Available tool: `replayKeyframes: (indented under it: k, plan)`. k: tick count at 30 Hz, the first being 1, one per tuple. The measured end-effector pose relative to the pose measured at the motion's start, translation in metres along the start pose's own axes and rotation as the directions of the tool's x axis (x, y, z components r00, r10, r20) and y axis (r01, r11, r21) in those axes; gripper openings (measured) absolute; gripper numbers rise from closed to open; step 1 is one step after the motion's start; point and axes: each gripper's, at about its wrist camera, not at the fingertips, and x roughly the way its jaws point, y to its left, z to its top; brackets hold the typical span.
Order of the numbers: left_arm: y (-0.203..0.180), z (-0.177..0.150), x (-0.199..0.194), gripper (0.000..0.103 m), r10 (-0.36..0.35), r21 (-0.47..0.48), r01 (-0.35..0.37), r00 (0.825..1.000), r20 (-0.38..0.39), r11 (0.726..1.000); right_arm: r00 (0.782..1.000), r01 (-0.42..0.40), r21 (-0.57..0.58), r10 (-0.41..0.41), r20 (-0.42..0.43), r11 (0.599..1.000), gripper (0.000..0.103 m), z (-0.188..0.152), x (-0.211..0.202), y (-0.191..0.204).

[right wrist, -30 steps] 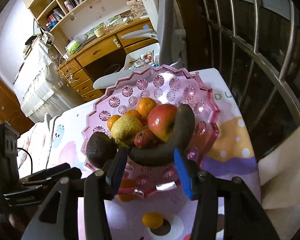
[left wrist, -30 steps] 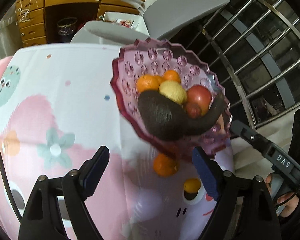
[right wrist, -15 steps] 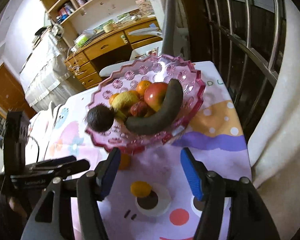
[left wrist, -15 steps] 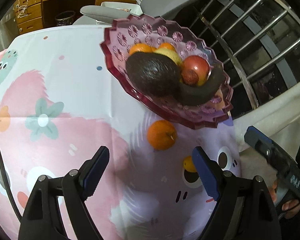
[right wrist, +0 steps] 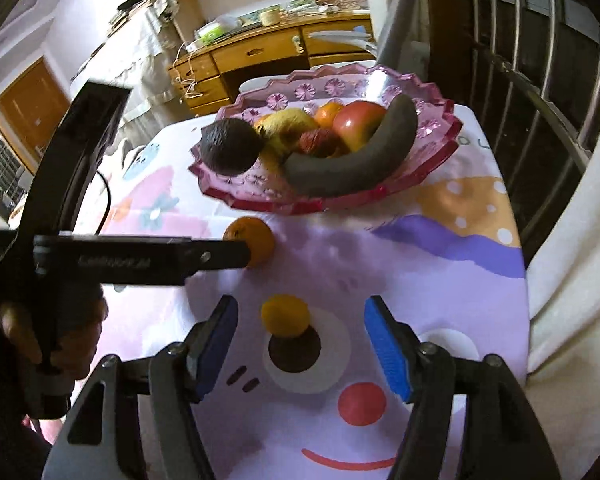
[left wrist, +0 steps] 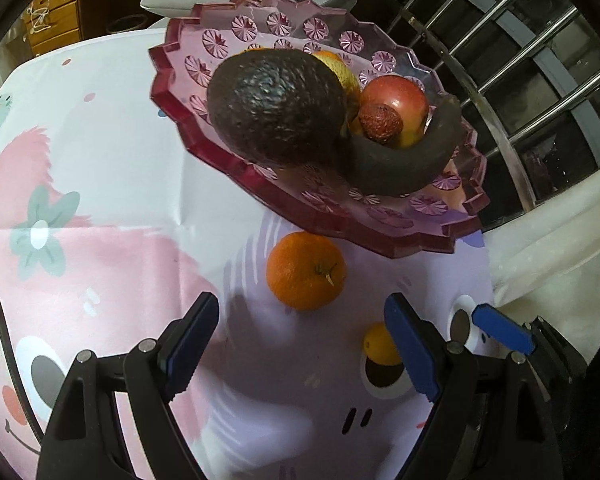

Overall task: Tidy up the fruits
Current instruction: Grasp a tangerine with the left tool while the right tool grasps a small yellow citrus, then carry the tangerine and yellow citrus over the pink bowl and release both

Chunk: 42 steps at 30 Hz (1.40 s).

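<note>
Both the left gripper [left wrist: 300, 344] and right gripper [right wrist: 300, 344] are held apart, empty. An orange [left wrist: 306, 271] and a small yellow fruit [right wrist: 285, 316] are seen on the tablecloth [right wrist: 440, 280], beside the pink bowl [right wrist: 432, 160].

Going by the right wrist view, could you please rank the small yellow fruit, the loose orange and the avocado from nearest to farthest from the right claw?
From the right claw:
1. Small yellow fruit, on the cloth just ahead, between its open fingers.
2. Loose orange, further ahead to the left, beside the bowl.
3. Avocado, in the bowl's left side.

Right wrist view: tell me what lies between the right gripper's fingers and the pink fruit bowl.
In the right wrist view, the small yellow-orange fruit sits between the right gripper and the pink bowl; beyond it, only bare printed tablecloth.
</note>
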Motion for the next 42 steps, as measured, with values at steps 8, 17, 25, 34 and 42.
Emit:
replayKeyframes:
  k: [8, 17, 25, 34, 42]
  plan:
    - [-0.005, 0.004, 0.015, 0.073, 0.010, 0.026, -0.009, 1.000, -0.007, 1.000, 1.000, 0.005, -0.099, -0.007, -0.020, 0.995, 0.066, -0.015, 0.018, 0.012]
    - [-0.011, 0.011, 0.024, 0.056, 0.016, 0.044, -0.016, 1.000, 0.002, 0.999, 0.999, -0.015, -0.135, 0.009, -0.041, 0.991, 0.057, -0.020, 0.037, 0.019]
    - [-0.008, 0.014, 0.026, 0.044, 0.013, 0.045, -0.014, 1.000, 0.012, 0.999, 0.999, 0.002, -0.172, -0.010, -0.050, 0.985, 0.039, -0.022, 0.046, 0.026]
    - [-0.004, 0.012, 0.020, 0.043, 0.013, 0.058, -0.014, 1.000, 0.015, 0.998, 0.998, -0.007, -0.176, -0.006, -0.070, 0.984, 0.034, -0.020, 0.046, 0.029]
    - [0.006, 0.001, -0.001, 0.043, 0.030, 0.046, -0.031, 0.999, 0.025, 0.998, 0.996, -0.006, -0.195, -0.012, -0.090, 0.981, 0.034, -0.009, 0.035, 0.026]
